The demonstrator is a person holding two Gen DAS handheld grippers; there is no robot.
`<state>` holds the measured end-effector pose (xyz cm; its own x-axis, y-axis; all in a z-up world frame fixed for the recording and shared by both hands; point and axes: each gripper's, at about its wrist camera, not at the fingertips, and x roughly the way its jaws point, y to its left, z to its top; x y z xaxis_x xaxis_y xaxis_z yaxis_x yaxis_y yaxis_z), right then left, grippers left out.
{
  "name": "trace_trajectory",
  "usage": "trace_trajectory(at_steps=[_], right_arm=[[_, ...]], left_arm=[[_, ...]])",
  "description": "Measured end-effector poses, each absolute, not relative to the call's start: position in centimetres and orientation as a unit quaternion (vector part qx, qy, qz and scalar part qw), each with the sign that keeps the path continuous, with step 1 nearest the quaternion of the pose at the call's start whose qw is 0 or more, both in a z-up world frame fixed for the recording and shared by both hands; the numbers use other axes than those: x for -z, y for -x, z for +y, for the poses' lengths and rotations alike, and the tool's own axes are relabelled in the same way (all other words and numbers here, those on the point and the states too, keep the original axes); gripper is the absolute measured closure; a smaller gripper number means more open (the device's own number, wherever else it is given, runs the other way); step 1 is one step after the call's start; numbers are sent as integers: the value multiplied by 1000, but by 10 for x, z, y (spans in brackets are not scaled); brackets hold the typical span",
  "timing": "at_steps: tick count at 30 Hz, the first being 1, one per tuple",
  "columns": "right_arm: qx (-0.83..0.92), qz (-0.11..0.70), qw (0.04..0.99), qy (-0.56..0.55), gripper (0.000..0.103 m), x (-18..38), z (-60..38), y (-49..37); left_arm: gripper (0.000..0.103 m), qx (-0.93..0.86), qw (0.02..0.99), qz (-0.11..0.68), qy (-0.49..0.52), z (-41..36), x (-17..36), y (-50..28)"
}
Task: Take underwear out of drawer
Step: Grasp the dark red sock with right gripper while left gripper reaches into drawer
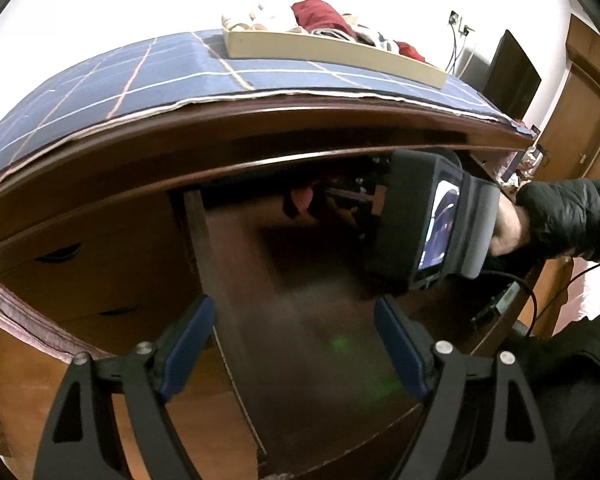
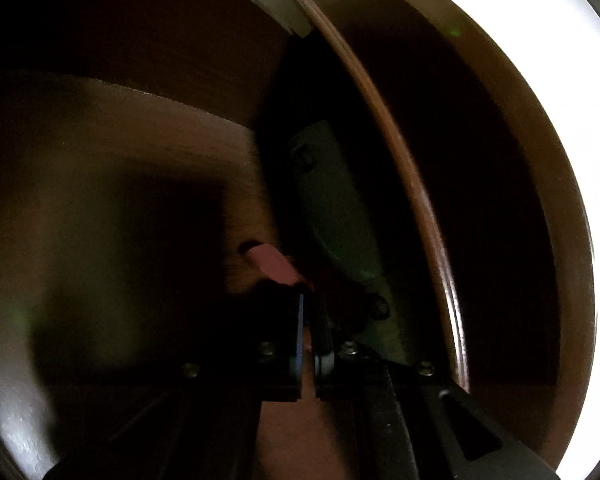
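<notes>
Reaching under the dresser's top edge into the dark wooden drawer (image 1: 300, 280), the right gripper (image 2: 306, 304) pinches a pink fabric piece (image 2: 274, 266); the left gripper (image 1: 294, 344) waits spread apart, holding nothing.

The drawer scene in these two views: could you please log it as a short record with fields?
drawer: open, bare wooden floor in view
right tool: reached deep inside the drawer, shut on pink fabric
pink fabric: small piece at the tool tips, also seen from the left wrist view
left tool: open, hovers over the drawer front, holds nothing
tray of clothes: on the checked cloth on top
</notes>
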<state>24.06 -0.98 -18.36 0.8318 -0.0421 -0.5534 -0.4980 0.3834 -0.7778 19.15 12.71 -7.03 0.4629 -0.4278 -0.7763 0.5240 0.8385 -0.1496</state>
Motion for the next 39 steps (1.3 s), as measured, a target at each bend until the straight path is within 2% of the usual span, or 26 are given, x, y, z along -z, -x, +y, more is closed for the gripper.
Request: trace_trajectory(at_steps=[3, 5, 8, 11, 21, 24, 27, 32, 39], right_arm=[[-145, 248, 787, 546, 97, 189, -18, -227], [-150, 247, 785, 548, 91, 187, -8, -227], [-165, 251, 774, 557, 74, 200, -16, -217], [-168, 248, 775, 556, 74, 199, -14, -215], [-161, 242, 789, 542, 76, 201, -7, -224], [-148, 268, 797, 520, 81, 199, -12, -239], [-141, 304, 802, 495, 98, 199, -17, -247], [-185, 334, 791, 478, 98, 184, -23, -245], [-297, 444, 773, 342, 98, 117, -52, -230]], left_arm=[[19, 278, 856, 434, -49, 131, 69, -192], [19, 278, 856, 433, -46, 131, 69, -192], [19, 282, 855, 432, -44, 130, 69, -191], [19, 283, 856, 431, -41, 130, 69, -190], [19, 286, 856, 429, -37, 126, 67, -188], [19, 286, 857, 427, -36, 125, 65, -185], [19, 284, 857, 428, -36, 125, 65, -183], [19, 279, 857, 432, -33, 128, 66, -186], [19, 280, 855, 436, -34, 125, 68, -189]])
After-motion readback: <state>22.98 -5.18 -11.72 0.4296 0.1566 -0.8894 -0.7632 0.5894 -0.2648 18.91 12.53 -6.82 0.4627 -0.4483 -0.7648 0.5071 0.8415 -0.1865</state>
